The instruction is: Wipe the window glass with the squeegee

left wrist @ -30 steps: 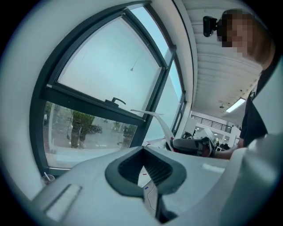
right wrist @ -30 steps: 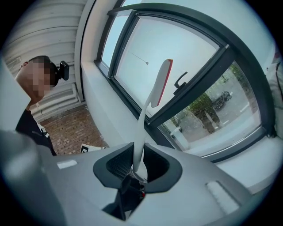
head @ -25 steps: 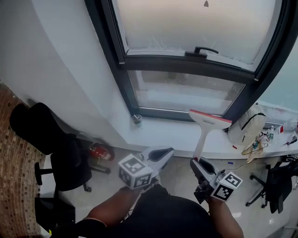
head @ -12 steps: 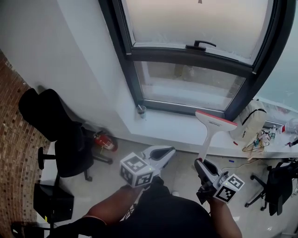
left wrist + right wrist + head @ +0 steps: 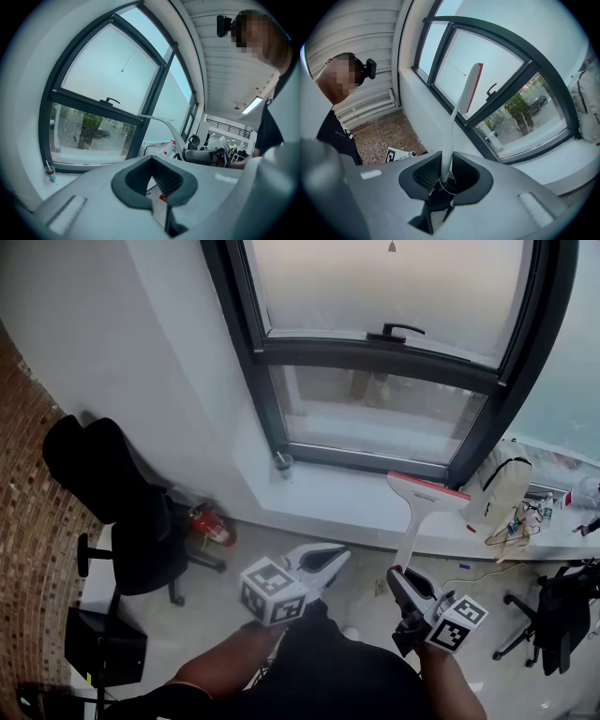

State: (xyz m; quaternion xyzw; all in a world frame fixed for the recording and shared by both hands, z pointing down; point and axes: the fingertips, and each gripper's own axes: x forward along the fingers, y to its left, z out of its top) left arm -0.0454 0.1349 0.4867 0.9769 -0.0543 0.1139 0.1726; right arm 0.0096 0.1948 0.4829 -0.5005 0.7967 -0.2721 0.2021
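The squeegee [image 5: 424, 490] stands upright in front of the sill [image 5: 328, 502]. Its red-edged blade head is level with the bottom of the window frame and clear of the window glass [image 5: 380, 423]. It looks light and rigid: a slim white plastic handle curves up into a wide flat head. The smooth, narrow handle could twist or slip under wiping pressure, so a firm grip low on the shaft, well below the head, seems right.

That is where the right gripper [image 5: 401, 579] has it. In the right gripper view the ribbed pads are clamped on the bottom of the handle [image 5: 451, 126], and the blade points up toward the dark-framed window. The left gripper [image 5: 325, 561] hovers just beside it, lower and to the left. Its jaws are drawn together on nothing.

A small cup [image 5: 283, 462] sits on the sill's left end, and a pale bag [image 5: 497, 486] rests at its right.
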